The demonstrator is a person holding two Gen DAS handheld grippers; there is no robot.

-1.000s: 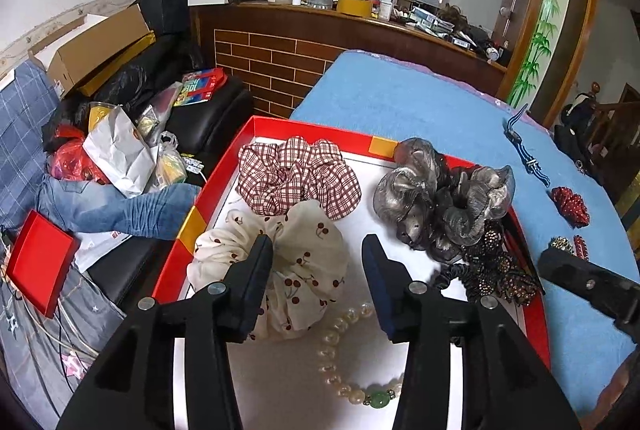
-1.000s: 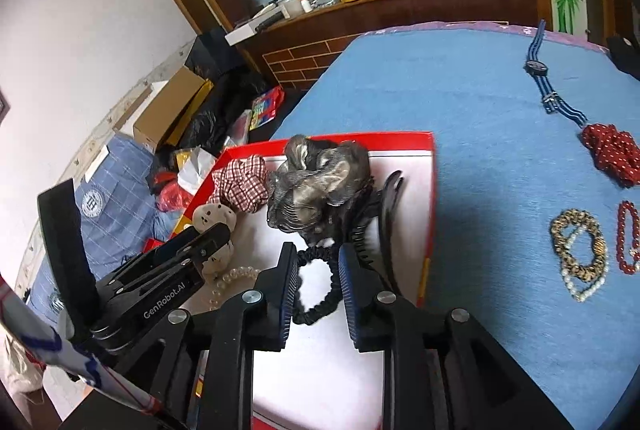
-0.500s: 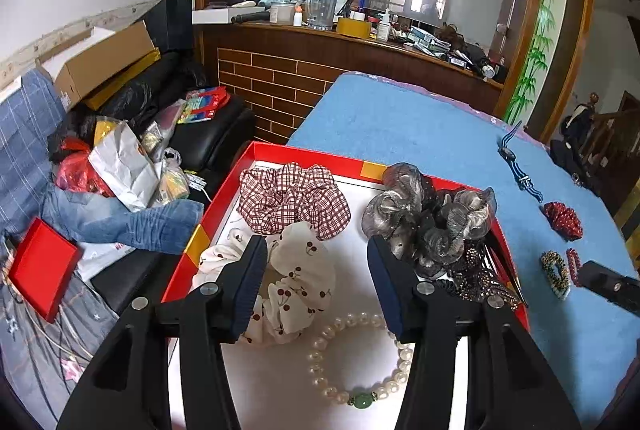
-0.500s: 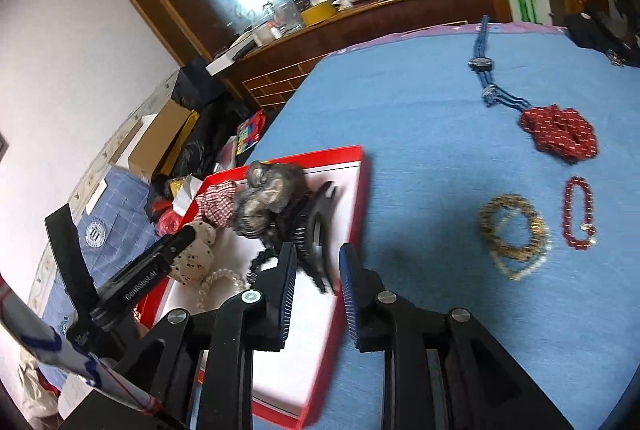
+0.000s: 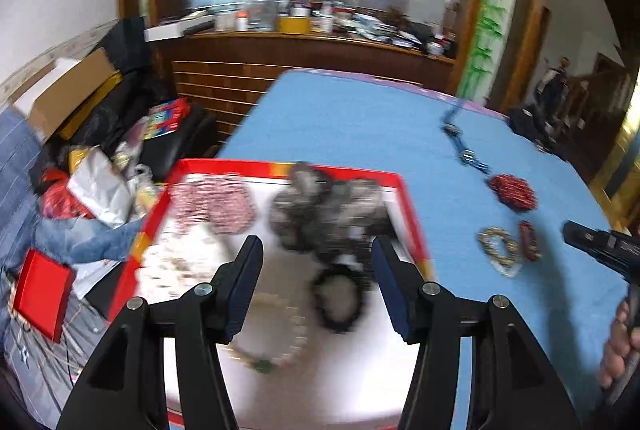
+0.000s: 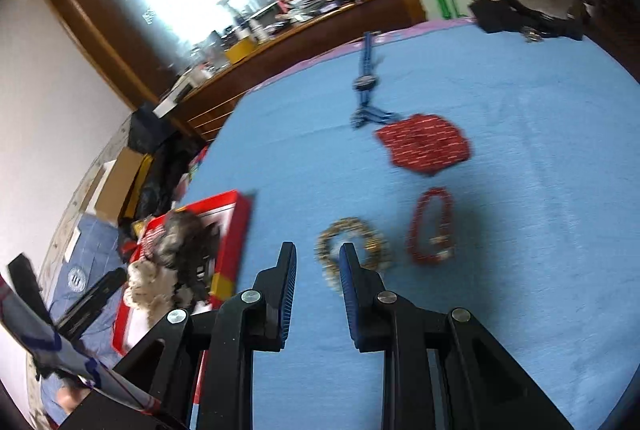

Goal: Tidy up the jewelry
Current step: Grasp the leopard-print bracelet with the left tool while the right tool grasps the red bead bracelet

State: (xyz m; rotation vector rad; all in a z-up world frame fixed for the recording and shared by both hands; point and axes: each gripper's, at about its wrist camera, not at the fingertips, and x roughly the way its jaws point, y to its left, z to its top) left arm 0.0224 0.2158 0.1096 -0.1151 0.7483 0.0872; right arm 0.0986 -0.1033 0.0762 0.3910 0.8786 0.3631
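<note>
Gold bracelet: it (image 6: 354, 250) lay flat on the blue cloth (image 6: 520, 189), just past the tips of your right gripper (image 6: 317, 284). In the left view it (image 5: 498, 250) looked small and blurry.
Red bracelet: it (image 6: 432, 228) lay just beside the gold one, on its right, not touching it.
Red bead pile: it (image 6: 424, 143) sat farther up the cloth, past both bracelets.
Blue strap: it (image 6: 366, 85) lay past the red pile, and its near end was right by the pile.
Your right gripper: its two fingers were a little apart, with nothing between them. It was above the cloth, and the right finger hid part of the gold bracelet.
Red tray: it (image 5: 412, 218) sat at the left edge of the cloth.
In the tray: a checked hair tie (image 5: 212, 203), a gray hair tie (image 5: 328, 213), a white hair tie (image 5: 176, 270), a black ring (image 5: 338, 300) and a pearl bracelet (image 5: 276, 342) with a green bead. All of these looked blurry.
Your left gripper: you held it (image 5: 316, 294) over the tray with its fingers wide apart and nothing in them.
Your right hand: it (image 5: 620, 346) showed at the right edge of the left view, holding the other gripper.
</note>
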